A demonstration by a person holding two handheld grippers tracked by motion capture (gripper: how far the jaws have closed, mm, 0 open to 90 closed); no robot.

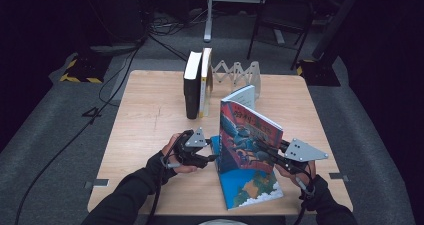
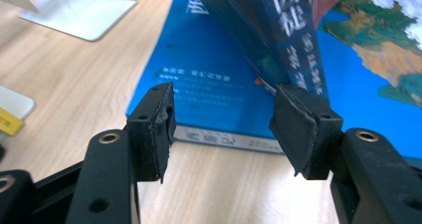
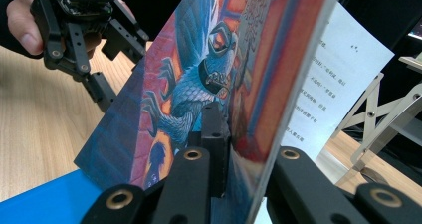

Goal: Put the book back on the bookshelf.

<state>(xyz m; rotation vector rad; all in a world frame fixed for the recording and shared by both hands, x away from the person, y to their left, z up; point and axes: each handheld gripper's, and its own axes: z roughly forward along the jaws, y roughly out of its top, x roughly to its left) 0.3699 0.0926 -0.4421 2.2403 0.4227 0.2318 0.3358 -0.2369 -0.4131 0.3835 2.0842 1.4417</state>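
Left hand-held gripper [image 1: 212, 157] sits low at the table [image 1: 150, 115], jaws standing apart with nothing pressed between them; its pads [image 2: 158, 129] frame the spine end of the flat blue book [image 2: 209, 79], which lies just ahead at 12 o'clock; the standing picture book [image 1: 248, 135] rises at its 1 o'clock, touching the blue book's top; right hand-held gripper [image 3: 226, 134] is clamped on that standing book's cover edge, holding it upright. Two shelved books [image 1: 196, 82] stand by the bookend rack [image 1: 235, 74] at the table's 12 o'clock. Judged progress: two books racked; one lifted upright but not yet carried over; blue book left flat.
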